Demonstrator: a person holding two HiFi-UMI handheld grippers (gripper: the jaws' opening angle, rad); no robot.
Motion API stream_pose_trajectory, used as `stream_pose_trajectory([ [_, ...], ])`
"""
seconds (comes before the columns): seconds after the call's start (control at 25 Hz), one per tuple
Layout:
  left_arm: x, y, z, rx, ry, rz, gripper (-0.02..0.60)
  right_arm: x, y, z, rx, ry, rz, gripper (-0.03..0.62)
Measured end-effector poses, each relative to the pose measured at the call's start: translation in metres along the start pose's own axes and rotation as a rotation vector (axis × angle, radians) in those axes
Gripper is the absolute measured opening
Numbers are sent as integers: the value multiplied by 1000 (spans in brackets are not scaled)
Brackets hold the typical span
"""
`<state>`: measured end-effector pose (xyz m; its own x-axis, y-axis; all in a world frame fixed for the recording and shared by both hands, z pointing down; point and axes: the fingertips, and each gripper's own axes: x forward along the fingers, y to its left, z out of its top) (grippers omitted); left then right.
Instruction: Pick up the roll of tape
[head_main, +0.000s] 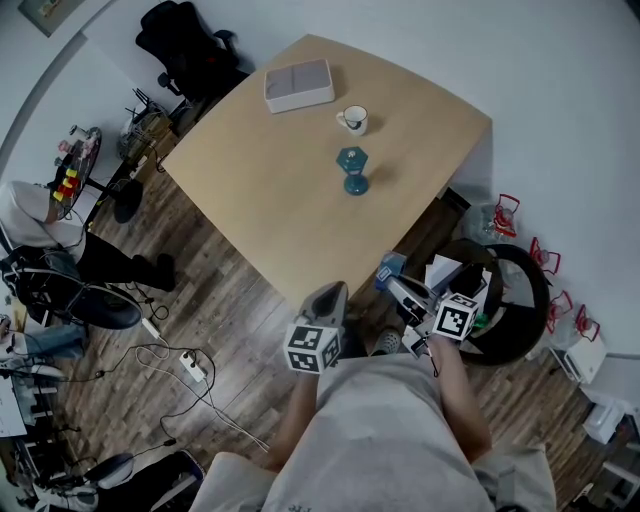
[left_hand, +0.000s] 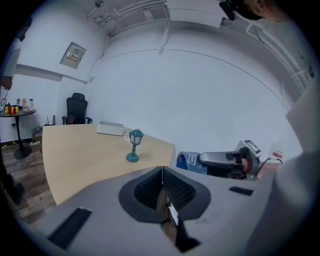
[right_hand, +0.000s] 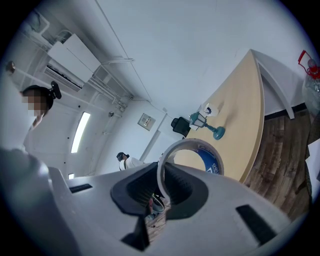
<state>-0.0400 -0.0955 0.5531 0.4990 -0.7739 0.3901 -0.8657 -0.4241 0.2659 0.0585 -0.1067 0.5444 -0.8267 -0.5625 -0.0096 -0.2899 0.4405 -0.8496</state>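
The roll of tape is a white ring with a blue printed core. My right gripper is shut on its wall, and the ring stands up out of the jaws. In the head view the tape shows blue at the tip of the right gripper, off the near corner of the wooden table. The left gripper is held beside it, close to my body. Its jaws are shut with nothing between them. From the left gripper view, the right gripper and the tape lie to the right.
On the table stand a teal lantern, a white mug and a white box. A black office chair is beyond the table. Cables and a power strip lie on the wood floor; a person sits at left.
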Motion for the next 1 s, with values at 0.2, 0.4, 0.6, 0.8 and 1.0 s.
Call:
stream_pose_trajectory([
  [0.2, 2, -3, 1, 0, -1, -4, 5, -2, -1, 4, -3, -9, -2, 45],
  [0.4, 5, -3, -1, 0, 4, -10, 5, -4, -4, 4, 6, -11, -10, 46],
  [0.6, 4, -4, 4, -28, -27, -18, 5, -6, -5, 5, 4, -14, -14, 46],
  [0.8, 1, -7, 13, -25, -75, -44, 5, -7, -4, 6, -18, -23, -28, 44],
  [1.0, 4, -10, 9, 2, -68, -61, 5, -7, -3, 8, -29, -27, -21, 44],
])
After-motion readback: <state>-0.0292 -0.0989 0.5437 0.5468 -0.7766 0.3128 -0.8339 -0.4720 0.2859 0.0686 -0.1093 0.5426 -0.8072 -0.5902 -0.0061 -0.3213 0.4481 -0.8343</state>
